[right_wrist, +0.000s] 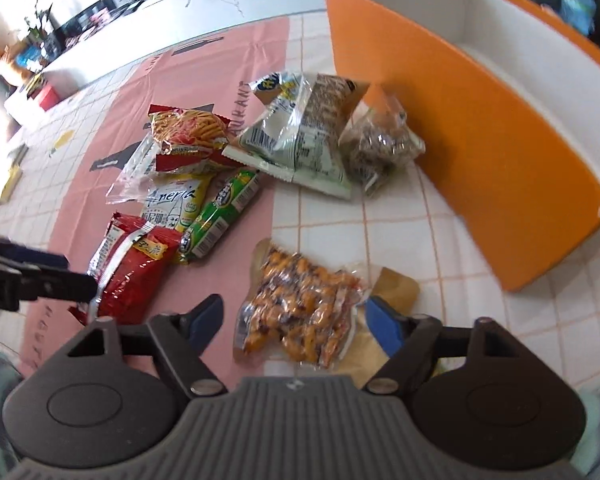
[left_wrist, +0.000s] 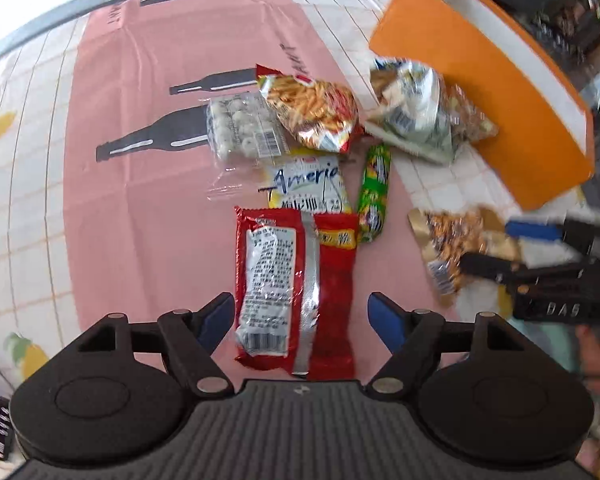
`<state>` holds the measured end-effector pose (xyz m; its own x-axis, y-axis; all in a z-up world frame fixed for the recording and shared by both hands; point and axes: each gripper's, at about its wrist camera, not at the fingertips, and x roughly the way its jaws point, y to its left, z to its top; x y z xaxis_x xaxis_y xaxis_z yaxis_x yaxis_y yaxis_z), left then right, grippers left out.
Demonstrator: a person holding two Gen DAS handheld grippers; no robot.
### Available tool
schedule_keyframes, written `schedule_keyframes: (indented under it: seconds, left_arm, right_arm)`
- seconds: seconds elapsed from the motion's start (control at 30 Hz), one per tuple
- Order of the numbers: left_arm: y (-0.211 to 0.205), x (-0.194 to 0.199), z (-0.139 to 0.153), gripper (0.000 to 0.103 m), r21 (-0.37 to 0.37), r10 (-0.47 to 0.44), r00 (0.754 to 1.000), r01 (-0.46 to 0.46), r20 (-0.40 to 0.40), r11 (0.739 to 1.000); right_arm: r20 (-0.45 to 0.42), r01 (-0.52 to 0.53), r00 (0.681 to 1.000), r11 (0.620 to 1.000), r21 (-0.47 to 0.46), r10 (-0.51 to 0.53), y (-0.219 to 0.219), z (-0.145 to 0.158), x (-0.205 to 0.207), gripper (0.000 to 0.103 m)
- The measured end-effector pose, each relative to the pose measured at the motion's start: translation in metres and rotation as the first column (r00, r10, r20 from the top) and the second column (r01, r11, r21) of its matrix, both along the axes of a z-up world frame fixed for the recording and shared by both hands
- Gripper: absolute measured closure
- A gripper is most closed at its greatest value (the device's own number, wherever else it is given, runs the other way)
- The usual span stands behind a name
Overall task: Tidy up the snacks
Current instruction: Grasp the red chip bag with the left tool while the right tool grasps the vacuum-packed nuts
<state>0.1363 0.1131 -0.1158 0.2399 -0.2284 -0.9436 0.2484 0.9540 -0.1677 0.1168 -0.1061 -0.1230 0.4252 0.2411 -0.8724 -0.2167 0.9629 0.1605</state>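
**Two soft packets framed, neither yet gripped**

The red snack packet (left_wrist: pixel 296 296) lies flat on the pink strip of the tablecloth (left_wrist: pixel 148 208), lengthwise between the spread fingers of the left gripper (left_wrist: pixel 302 322), whose pads stand clear of both its long edges. It looks light, crinkly and slick, with a stiff silver back seam; a pinch across its narrow width near the middle should hold it best, since the film will likely buckle.

The clear bag of orange coated nuts (right_wrist: pixel 300 312) lies on the white-tiled part of the cloth, on a brown paper pouch (right_wrist: pixel 392 292), between the wide-open fingers of the right gripper (right_wrist: pixel 294 320). It is lumpy, loose-filled and likely to sag, so gripping the bulk suits it better than a corner.

Farther out lie a green sausage stick (left_wrist: pixel 374 192), a packet of fries-like sticks (left_wrist: pixel 312 114) and a pale green bag (right_wrist: pixel 296 136), beside the orange box (right_wrist: pixel 480 128) towards the table's far right corner.
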Motion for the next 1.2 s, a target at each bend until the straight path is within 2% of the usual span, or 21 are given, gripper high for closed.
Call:
schedule_keyframes:
  seconds: [0.13,0.2,0.3,0.4,0.57,0.63,0.73,0.8,0.9,1.0,1.07,1.17,1.2]
  left_arm:
    - [-0.011,-0.003,-0.011,0.014,0.088,-0.076,0.997,0.077,-0.012,0.993]
    - [-0.013,-0.001,-0.017,0.014,0.106,-0.063,0.998,0.065,-0.015,0.992]
    - [-0.013,0.002,-0.024,0.014,0.089,-0.016,1.0,0.017,-0.012,0.996]
    - [-0.014,0.005,-0.03,0.014,0.081,0.023,1.0,-0.022,-0.012,0.996]
    - [-0.019,0.007,-0.035,0.009,0.103,0.034,0.999,-0.034,0.007,0.994]
    - [-0.021,0.008,-0.039,0.009,0.118,0.044,0.999,-0.045,0.008,0.992]
    - [-0.023,0.007,-0.04,0.013,0.125,0.054,0.998,-0.056,0.017,0.991]
    - [-0.022,0.005,-0.039,0.016,0.115,0.072,0.997,-0.073,0.016,0.991]
    - [-0.023,0.002,-0.037,0.017,0.088,0.089,0.996,-0.089,0.005,0.992]
    - [-0.023,0.0,-0.036,0.017,0.08,0.088,0.996,-0.087,0.002,0.993]
    - [-0.024,0.0,-0.036,0.017,0.08,0.096,0.995,-0.097,0.009,0.992]
    - [-0.024,0.001,-0.037,0.017,0.087,0.114,0.993,-0.115,0.015,0.99]
    - [-0.024,0.001,-0.037,0.017,0.091,0.116,0.993,-0.117,0.017,0.989]
  right_arm:
    - [0.016,-0.146,0.989,0.985,-0.094,0.148,0.007,-0.005,0.007,0.016]
    - [0.011,-0.191,0.981,0.975,-0.114,0.194,0.009,-0.006,0.009,0.015]
    - [-0.035,-0.178,0.984,0.975,-0.13,0.175,0.009,-0.008,0.013,0.011]
    - [-0.075,-0.11,0.992,0.989,-0.096,0.103,0.002,-0.011,0.014,0.011]
    - [-0.115,0.014,0.993,1.0,0.028,-0.011,-0.016,-0.009,0.009,0.011]
    - [-0.109,-0.022,0.994,0.999,0.027,0.024,-0.012,-0.007,0.007,0.011]
    - [-0.078,-0.098,0.993,0.994,-0.054,0.093,0.0,-0.006,0.006,0.011]
    - [-0.102,-0.128,0.988,0.989,-0.081,0.119,0.005,-0.007,0.007,0.012]
    - [-0.19,-0.112,0.976,0.994,0.005,0.111,0.006,-0.011,0.008,0.014]
    - [-0.219,-0.095,0.969,0.992,0.088,0.112,0.005,-0.011,0.005,0.014]
    - [-0.186,-0.095,0.977,0.994,0.06,0.104,0.006,-0.005,0.003,0.014]
    - [-0.1,-0.089,0.992,0.993,-0.075,0.082,0.007,0.004,0.001,0.014]
    - [-0.088,-0.077,0.994,0.993,-0.092,0.069,0.007,0.005,0.002,0.014]
